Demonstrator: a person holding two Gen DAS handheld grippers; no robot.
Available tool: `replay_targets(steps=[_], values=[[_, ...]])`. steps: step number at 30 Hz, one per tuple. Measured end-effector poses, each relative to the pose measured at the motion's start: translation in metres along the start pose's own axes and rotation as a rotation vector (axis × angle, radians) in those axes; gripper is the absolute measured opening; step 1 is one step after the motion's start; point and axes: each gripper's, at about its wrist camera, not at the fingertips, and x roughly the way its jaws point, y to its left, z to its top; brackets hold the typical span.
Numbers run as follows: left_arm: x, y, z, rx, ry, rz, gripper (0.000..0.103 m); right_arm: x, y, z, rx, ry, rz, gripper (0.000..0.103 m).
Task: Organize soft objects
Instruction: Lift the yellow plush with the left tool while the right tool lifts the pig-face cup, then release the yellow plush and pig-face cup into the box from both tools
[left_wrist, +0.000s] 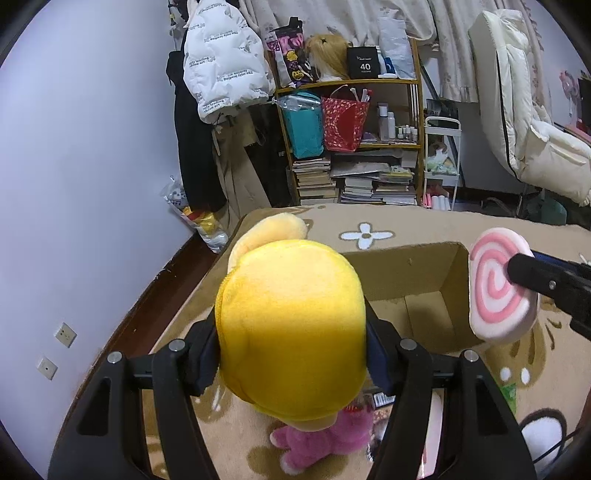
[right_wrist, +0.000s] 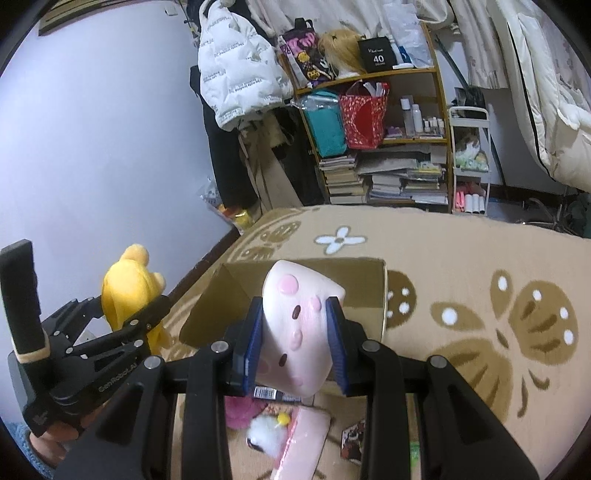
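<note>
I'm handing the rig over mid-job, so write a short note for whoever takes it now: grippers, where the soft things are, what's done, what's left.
Left gripper: shut on the yellow plush, held above the rug.
Right gripper: shut on the pink swirl cushion, held up beside the box.
Cardboard box: open on the rug, ahead of both grippers; what shows of its inside is bare.
Done: both toys picked up.
Left: neither is in the box yet. A pink plush, a white fluffy toy and a flat pink cushion lie on the rug below.

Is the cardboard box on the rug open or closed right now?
Open. The cardboard box has no lid across its top, and the left wrist view shows straight down onto its bare inner walls and floor.
</note>
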Motion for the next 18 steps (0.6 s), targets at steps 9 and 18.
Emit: replay_targets(steps=[9,18], values=[[0.030,-0.001,0.013,-0.026,0.008,-0.007,0.065,0.011,-0.006,-0.006,0.004,0.009,-0.011,0.035],[0.054,-0.009,0.013,-0.027,0.025,-0.032,0.065,0.027,-0.018,-0.010,0.006,0.032,-0.044,0.036]])
